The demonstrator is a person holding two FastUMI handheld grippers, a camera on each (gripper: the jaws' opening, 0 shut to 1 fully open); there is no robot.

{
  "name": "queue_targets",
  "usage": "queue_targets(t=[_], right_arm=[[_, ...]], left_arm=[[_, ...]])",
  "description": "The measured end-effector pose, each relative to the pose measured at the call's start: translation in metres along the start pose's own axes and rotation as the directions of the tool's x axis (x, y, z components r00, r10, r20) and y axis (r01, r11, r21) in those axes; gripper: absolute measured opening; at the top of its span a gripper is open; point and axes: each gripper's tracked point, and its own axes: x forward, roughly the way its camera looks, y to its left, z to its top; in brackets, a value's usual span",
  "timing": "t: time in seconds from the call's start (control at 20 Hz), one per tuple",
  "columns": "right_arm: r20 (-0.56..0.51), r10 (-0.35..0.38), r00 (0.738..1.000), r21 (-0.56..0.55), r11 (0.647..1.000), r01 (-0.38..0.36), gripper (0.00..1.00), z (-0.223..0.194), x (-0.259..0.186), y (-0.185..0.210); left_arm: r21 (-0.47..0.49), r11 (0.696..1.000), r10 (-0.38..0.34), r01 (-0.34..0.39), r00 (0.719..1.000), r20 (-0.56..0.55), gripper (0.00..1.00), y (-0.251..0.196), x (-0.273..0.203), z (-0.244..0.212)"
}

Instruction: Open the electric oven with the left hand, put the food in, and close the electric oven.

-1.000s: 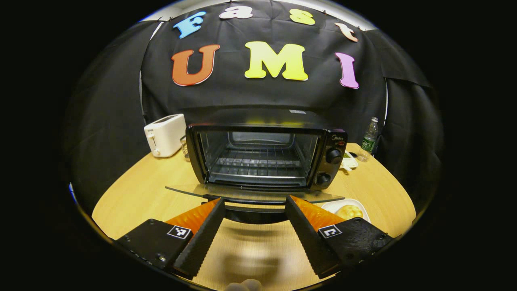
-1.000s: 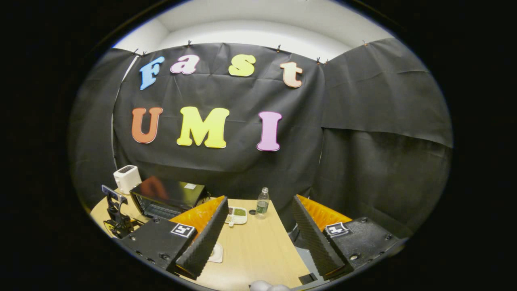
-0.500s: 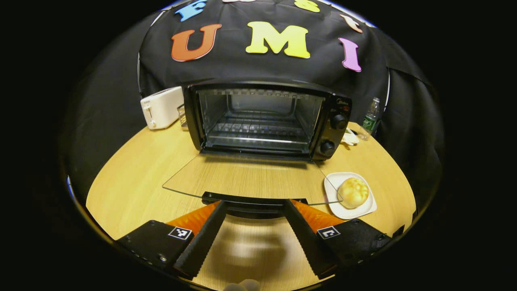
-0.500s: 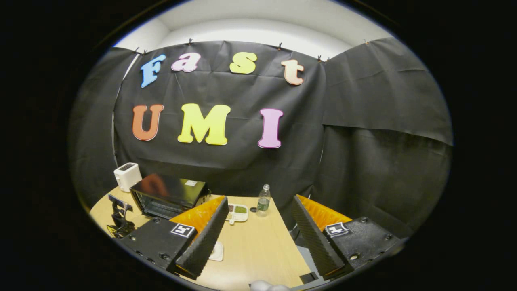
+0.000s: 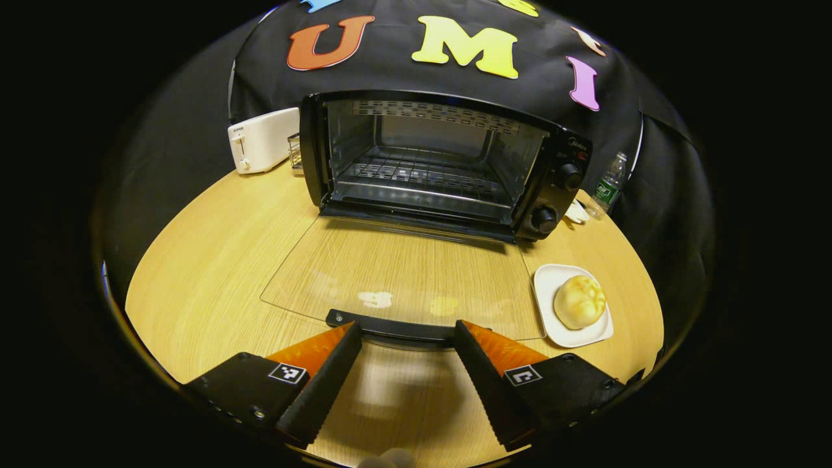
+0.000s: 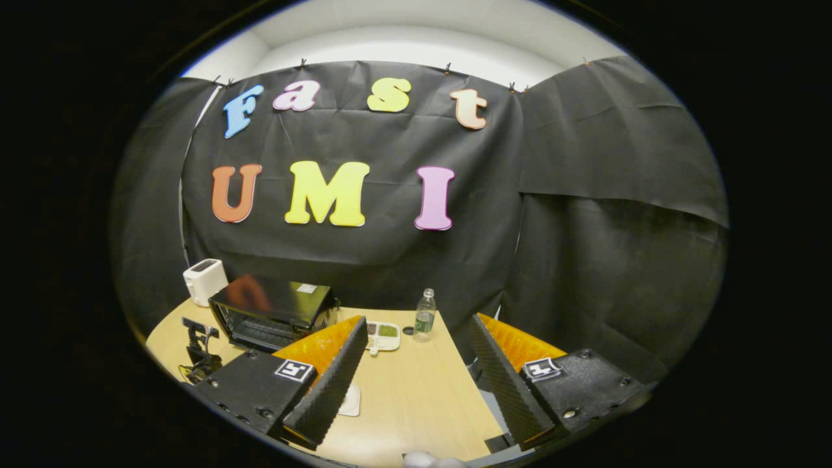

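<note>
The black electric oven (image 5: 442, 162) stands with its glass door (image 5: 403, 273) folded down flat over the table and its wire rack bare. My left gripper (image 5: 406, 328) is open, its fingertips at the two ends of the door's black handle (image 5: 390, 330). A golden bun (image 5: 578, 302) sits on a white plate (image 5: 552, 279) to the right of the door. My right gripper (image 6: 417, 322) hangs open and holds nothing, high above the table's right side. From there the oven (image 6: 273, 309) and the left gripper (image 6: 198, 348) show small at the lower left.
A white toaster (image 5: 263, 140) stands left of the oven, and a water bottle (image 5: 608, 185) to its right at the back. A small compartment tray (image 6: 382, 335) lies near the bottle (image 6: 424, 316). The round wooden table (image 5: 208, 260) ends close in front of my left gripper.
The oven door has swung further down and now lies flat, seen from above. The bun's plate has come fully into the left gripper view. My right gripper has hardly moved.
</note>
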Motion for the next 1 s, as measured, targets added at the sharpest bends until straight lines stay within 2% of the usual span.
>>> queue_targets(t=[0.05, 0.1, 0.25, 0.3, 0.45, 0.5, 0.65, 0.75, 0.85, 1.0], right_arm=[[-0.003, 0.0, 1.0, -0.003, 1.0, 0.0, 1.0, 0.0, 0.001, 0.0], [-0.004, 0.001, 1.0, -0.005, 1.0, -0.001, 1.0, 0.0, 0.001, 0.001], [0.016, 0.015, 1.0, -0.001, 1.0, -0.015, 1.0, 0.005, 0.002, 0.005], [0.024, 0.016, 1.0, 0.0, 1.0, -0.016, 1.0, 0.007, 0.003, 0.005], [0.045, 0.03, 0.999, 0.002, 1.0, -0.03, 1.0, 0.008, 0.005, 0.007], [0.041, 0.026, 0.999, 0.001, 1.0, -0.026, 1.0, 0.007, 0.006, 0.008], [0.033, 0.03, 0.999, 0.002, 1.0, -0.03, 1.0, 0.003, 0.011, 0.009], [0.051, 0.038, 0.998, 0.008, 0.999, -0.039, 1.0, 0.006, 0.012, 0.013], [0.055, 0.059, 0.997, 0.012, 0.998, -0.06, 1.0, 0.002, 0.016, 0.02], [0.03, 0.101, 0.994, 0.045, 0.994, -0.102, 1.0, -0.023, 0.028, 0.035]], left_arm=[[0.012, 1.0, -0.001, 0.001, 1.0, 0.0, 0.89, -0.001, 0.0, 0.0], [0.015, 1.0, -0.003, 0.003, 1.0, 0.001, 0.96, 0.0, 0.0, 0.0], [-0.008, 1.0, -0.018, 0.018, 1.0, 0.02, 0.95, 0.0, -0.002, 0.005], [-0.002, 1.0, -0.011, 0.011, 1.0, 0.023, 1.0, 0.003, -0.003, 0.004], [-0.008, 1.0, -0.015, 0.015, 0.999, 0.039, 0.91, 0.005, -0.008, 0.004], [-0.01, 1.0, -0.016, 0.017, 0.999, 0.042, 0.95, 0.005, -0.008, 0.004], [-0.015, 1.0, -0.014, 0.014, 0.999, 0.043, 0.95, 0.009, -0.01, 0.004], [-0.026, 0.999, -0.038, 0.041, 0.996, 0.082, 0.94, 0.005, -0.017, 0.015], [0.01, 0.999, -0.04, 0.039, 0.989, 0.141, 0.95, 0.009, -0.032, 0.028], [0.029, 0.999, -0.044, 0.038, 0.964, 0.263, 0.94, 0.015, -0.069, 0.058]])
